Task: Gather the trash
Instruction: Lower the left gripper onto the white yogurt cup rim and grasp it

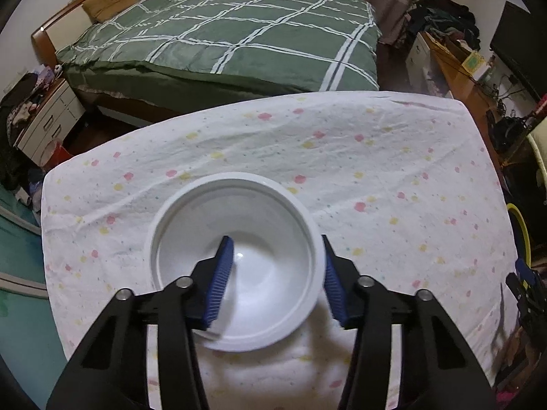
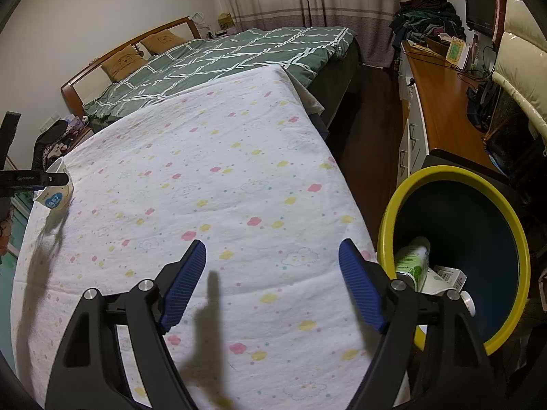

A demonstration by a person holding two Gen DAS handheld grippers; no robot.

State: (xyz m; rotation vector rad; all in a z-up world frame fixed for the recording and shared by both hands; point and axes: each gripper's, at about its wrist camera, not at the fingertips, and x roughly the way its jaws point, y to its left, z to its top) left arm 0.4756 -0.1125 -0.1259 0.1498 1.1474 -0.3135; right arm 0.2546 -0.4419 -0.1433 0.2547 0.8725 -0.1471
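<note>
A white paper cup [image 1: 236, 225] stands open-mouthed on the flowered tablecloth [image 1: 376, 171]. My left gripper [image 1: 273, 237] is over it: one blue pad hangs inside the cup's middle and the other lies against the outside of its right wall. The round rim looks unsquashed. In the right wrist view the same cup [image 2: 56, 198], with a blue label, sits at the table's far left edge under the black body of the left gripper. My right gripper [image 2: 273, 246] stands open and empty over the cloth, beside the yellow-rimmed bin [image 2: 389, 225].
The bin holds a green and white bottle [image 2: 412, 263] and a small box [image 2: 448, 275]. It stands off the table's right edge, in front of a wooden desk [image 2: 441, 109]. A bed with a green checked quilt [image 1: 239, 34] lies beyond the table.
</note>
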